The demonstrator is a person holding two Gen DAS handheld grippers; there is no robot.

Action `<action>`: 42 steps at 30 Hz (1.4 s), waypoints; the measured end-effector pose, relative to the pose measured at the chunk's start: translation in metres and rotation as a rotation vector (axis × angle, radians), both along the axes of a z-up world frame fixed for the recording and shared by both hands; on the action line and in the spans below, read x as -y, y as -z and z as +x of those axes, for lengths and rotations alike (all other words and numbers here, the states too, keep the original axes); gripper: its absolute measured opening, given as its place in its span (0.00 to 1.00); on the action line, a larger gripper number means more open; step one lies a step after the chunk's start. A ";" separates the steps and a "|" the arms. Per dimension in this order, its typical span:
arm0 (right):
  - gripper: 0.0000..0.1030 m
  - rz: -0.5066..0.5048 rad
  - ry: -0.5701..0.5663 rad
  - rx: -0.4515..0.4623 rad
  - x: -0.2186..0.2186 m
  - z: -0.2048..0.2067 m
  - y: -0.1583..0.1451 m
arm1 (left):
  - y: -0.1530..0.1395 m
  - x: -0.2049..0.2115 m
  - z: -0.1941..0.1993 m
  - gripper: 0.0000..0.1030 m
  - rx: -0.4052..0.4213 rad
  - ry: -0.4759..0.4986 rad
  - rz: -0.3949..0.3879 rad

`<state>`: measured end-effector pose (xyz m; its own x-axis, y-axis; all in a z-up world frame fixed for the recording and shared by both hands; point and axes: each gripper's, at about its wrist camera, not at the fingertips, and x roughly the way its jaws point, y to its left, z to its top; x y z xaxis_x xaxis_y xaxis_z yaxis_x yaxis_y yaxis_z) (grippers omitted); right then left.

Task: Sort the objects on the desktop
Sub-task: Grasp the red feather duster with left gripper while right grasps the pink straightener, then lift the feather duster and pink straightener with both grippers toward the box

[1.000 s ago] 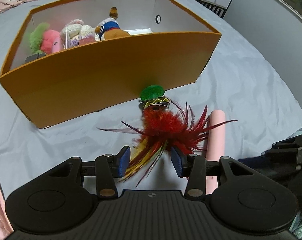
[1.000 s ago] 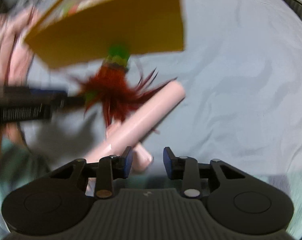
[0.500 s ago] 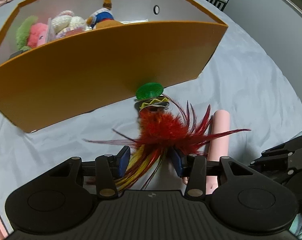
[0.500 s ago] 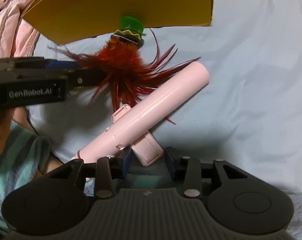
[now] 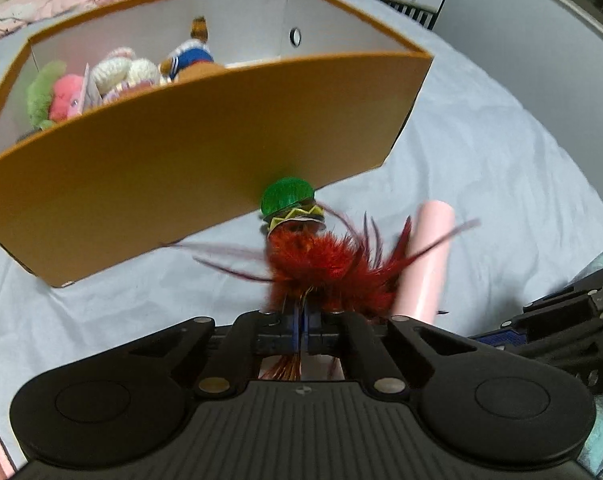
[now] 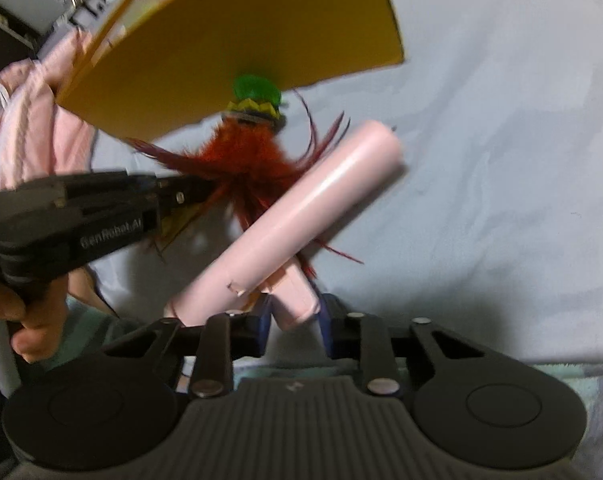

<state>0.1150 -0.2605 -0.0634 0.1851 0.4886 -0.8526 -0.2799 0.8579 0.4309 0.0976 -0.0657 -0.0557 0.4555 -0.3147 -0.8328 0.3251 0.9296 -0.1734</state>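
Several plush toys (image 5: pixel 113 76) already sit in the orange box (image 5: pixel 205 140). 2 items remain outside on the grey sheet (image 5: pixel 501 168): the left gripper (image 5: pixel 301 326) is clamped on the red feather toy (image 5: pixel 321 264), and the right gripper (image 6: pixel 294 326), jaws just closing, pinches the pink roller's handle (image 6: pixel 297 300).

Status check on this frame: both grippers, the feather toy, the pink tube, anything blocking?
Left gripper shut on feather toy. Right gripper just closing on pink tube's flat handle. Orange box close behind the toy; tube overlaps feathers.
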 end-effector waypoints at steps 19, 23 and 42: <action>0.09 -0.074 0.159 0.141 0.011 0.033 -0.028 | -0.032 -0.058 -0.032 0.01 -0.006 -0.211 -0.149; 0.09 -0.153 0.151 0.195 0.007 0.033 -0.027 | -0.030 -0.058 -0.029 0.01 -0.007 -0.221 -0.147; 0.14 -0.441 -0.404 0.496 -0.076 -0.031 -0.026 | -0.027 -0.060 -0.021 0.30 0.004 -0.263 -0.135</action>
<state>0.0837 -0.1846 -0.0378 0.4756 0.2345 -0.8478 -0.6787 0.7110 -0.1841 0.0767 -0.0057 -0.0286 0.5388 -0.2931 -0.7898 0.0772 0.9508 -0.3002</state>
